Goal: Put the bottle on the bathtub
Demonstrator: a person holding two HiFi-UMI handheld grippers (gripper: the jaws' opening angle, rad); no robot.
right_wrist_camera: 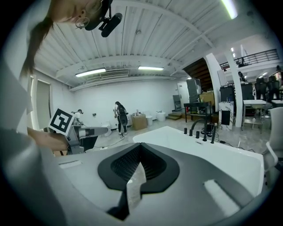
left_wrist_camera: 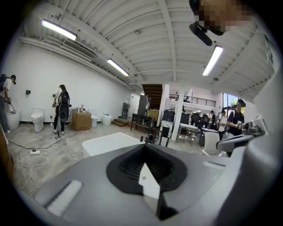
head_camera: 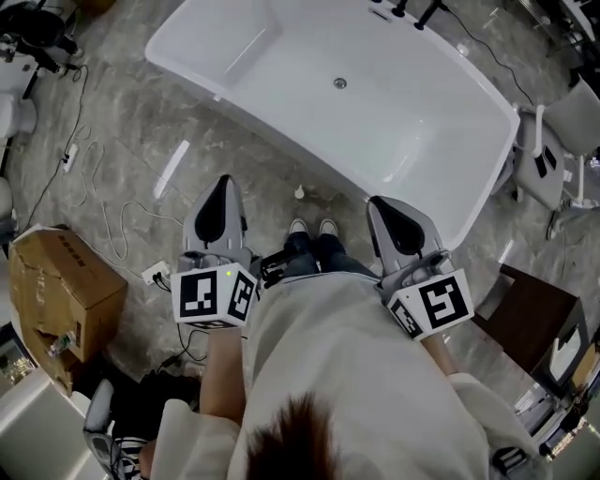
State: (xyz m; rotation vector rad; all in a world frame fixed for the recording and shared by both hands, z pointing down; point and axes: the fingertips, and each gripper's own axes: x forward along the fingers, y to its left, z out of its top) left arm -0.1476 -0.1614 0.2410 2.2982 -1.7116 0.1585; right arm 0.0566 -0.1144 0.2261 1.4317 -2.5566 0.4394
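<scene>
A white bathtub (head_camera: 281, 56) lies across the top of the head view, its drain (head_camera: 340, 83) mid-basin and black taps (head_camera: 403, 9) on the far rim. A small white object (head_camera: 300, 192) stands on the floor against the tub's near wall; I cannot tell whether it is the bottle. My left gripper (head_camera: 223, 180) and right gripper (head_camera: 374, 201) are held side by side in front of my body, pointing toward the tub, both shut with nothing in them. The tub (left_wrist_camera: 110, 142) shows beyond the shut left gripper (left_wrist_camera: 143, 145). The right gripper (right_wrist_camera: 140, 145) is shut too, facing the tub (right_wrist_camera: 199, 148) and its taps (right_wrist_camera: 204, 130).
A cardboard box (head_camera: 61, 281) sits on the floor at left, with cables and a power strip (head_camera: 155, 274) beside it. A grey chair (head_camera: 567, 141) and a dark brown stool (head_camera: 525, 314) stand at right. My shoes (head_camera: 312, 228) are near the tub. People (left_wrist_camera: 62, 108) stand far off.
</scene>
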